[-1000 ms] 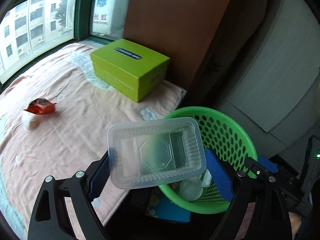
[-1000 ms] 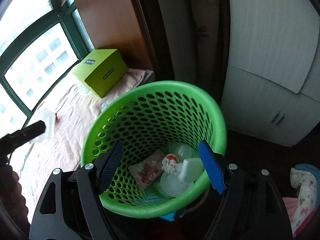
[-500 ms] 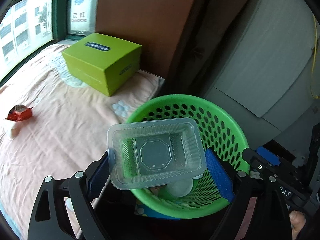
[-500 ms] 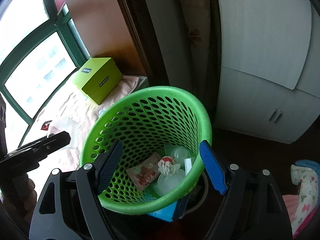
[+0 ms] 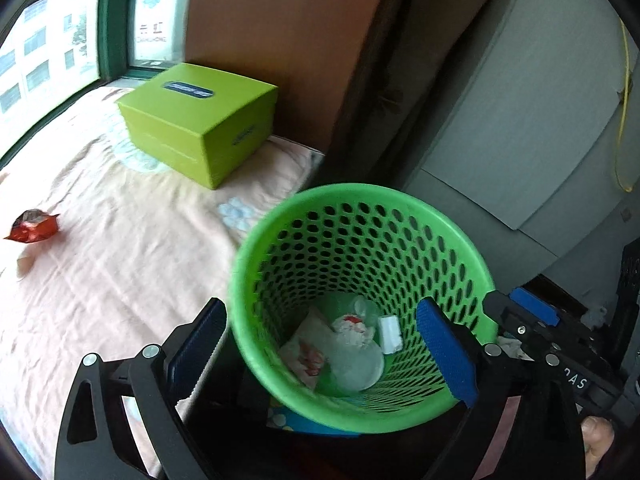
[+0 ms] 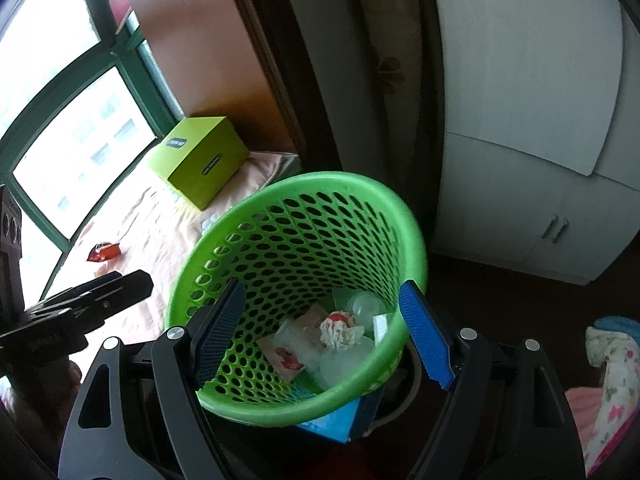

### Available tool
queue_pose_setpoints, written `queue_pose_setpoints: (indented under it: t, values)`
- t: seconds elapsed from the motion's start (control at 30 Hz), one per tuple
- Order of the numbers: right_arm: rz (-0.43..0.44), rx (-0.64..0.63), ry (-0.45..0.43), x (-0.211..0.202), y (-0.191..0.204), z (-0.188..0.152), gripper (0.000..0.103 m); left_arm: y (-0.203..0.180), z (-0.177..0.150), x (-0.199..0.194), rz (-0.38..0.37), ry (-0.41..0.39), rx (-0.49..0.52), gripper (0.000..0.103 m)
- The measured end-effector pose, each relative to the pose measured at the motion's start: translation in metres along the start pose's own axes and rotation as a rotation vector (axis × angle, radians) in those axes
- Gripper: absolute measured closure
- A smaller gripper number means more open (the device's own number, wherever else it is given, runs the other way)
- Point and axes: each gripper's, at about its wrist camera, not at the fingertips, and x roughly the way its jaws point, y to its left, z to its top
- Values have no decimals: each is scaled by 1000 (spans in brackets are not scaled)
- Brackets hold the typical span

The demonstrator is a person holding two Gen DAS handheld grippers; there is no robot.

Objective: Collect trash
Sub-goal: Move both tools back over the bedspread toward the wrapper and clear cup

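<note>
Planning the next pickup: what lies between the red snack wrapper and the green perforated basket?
Only bare pink bedsheet separates the red snack wrapper from the green perforated basket, seen in both wrist views.

Home bedroom: peach bedsheet [image 5: 120, 272] by window [image 6: 60, 128], white wardrobe [image 6: 520, 120], green wastebasket [image 5: 360, 216].

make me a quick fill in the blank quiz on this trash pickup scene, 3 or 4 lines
1. The perforated trash basket is coloured ____.
2. The red snack wrapper lies on the ____ bedsheet, not in the basket.
3. The box near the window is lime green and its lid is ____.
4. Between the blue pads of the left gripper there is ____ held; its jaws have just been opening.

Missing words: green; pink; closed; nothing
</note>
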Motion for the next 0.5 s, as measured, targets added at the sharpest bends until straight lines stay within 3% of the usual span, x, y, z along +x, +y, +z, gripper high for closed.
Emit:
queue_pose_setpoints:
  t: [0.5]
  values:
    - [135,-143,45,28,88,10,24,113,-13,-60,205,-80,-159,11]
